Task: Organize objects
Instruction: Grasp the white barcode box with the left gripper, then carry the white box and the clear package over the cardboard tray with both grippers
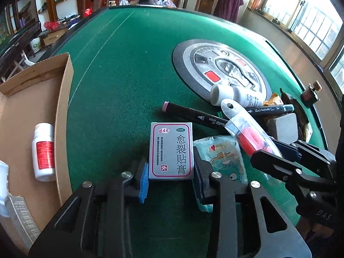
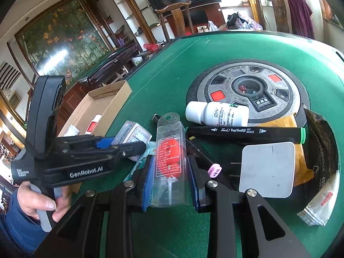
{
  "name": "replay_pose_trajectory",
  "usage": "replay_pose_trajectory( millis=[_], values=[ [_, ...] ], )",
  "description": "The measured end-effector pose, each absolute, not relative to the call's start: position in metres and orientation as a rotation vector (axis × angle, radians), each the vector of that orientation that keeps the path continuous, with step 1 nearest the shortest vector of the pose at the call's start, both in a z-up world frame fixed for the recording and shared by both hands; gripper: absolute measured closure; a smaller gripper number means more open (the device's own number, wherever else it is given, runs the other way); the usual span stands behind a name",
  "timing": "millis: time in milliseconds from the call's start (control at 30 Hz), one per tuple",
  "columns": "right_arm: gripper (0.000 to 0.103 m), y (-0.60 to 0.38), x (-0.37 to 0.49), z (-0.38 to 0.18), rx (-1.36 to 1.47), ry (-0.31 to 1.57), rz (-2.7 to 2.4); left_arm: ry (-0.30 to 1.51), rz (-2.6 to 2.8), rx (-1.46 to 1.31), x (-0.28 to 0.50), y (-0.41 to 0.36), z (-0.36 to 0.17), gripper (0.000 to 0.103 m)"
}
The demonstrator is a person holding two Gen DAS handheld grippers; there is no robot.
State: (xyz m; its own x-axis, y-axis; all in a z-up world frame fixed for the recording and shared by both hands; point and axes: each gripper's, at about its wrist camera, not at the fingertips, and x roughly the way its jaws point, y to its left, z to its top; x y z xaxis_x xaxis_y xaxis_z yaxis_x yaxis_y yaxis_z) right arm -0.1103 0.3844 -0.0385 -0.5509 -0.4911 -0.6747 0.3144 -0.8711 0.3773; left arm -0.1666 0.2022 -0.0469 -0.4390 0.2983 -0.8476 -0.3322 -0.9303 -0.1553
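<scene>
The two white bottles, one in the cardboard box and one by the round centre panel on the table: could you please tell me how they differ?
The bottle in the box has a red label; the bottle by the panel has a white label with dark print. The first lies inside the cardboard box; the second lies on the green table, partly over the round panel. Both are white, capped and lying on their sides.

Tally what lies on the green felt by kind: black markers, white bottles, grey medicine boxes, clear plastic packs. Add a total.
Black markers: 2
White bottles: 1
Grey medicine boxes: 1
Clear plastic packs: 1
Total: 5
</scene>
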Motion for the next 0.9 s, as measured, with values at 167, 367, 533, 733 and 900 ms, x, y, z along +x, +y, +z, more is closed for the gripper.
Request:
replay_pose_trajectory(
  millis=[167, 367, 533, 733, 900],
  values=[
    [0.074, 0.385, -0.109, -0.036, 1.128, -0.29, -2.411, 0.074, 2.439, -1.305, -0.151, 0.203, -0.031, 0.07],
    [0.074, 0.383, -0.107, -0.033, 1.112, -0.283, -2.418, 0.09, 2.457, -1.265, -0.141, 0.204, -0.025, 0.07],
    [0.074, 0.381, -0.105, -0.031, 1.095, -0.281, -2.421, 0.044, 2.464, -1.253, -0.137, 0.192, -0.018, 0.07],
    [0.074, 0.38, -0.104, -0.029, 1.084, -0.295, -2.427, -0.043, 2.47, -1.236, -0.135, 0.164, -0.008, 0.07],
    [0.074, 0.373, -0.101, -0.026, 1.072, -0.327, -2.433, -0.119, 2.479, -1.226, -0.134, 0.135, -0.003, 0.07]
  ],
)
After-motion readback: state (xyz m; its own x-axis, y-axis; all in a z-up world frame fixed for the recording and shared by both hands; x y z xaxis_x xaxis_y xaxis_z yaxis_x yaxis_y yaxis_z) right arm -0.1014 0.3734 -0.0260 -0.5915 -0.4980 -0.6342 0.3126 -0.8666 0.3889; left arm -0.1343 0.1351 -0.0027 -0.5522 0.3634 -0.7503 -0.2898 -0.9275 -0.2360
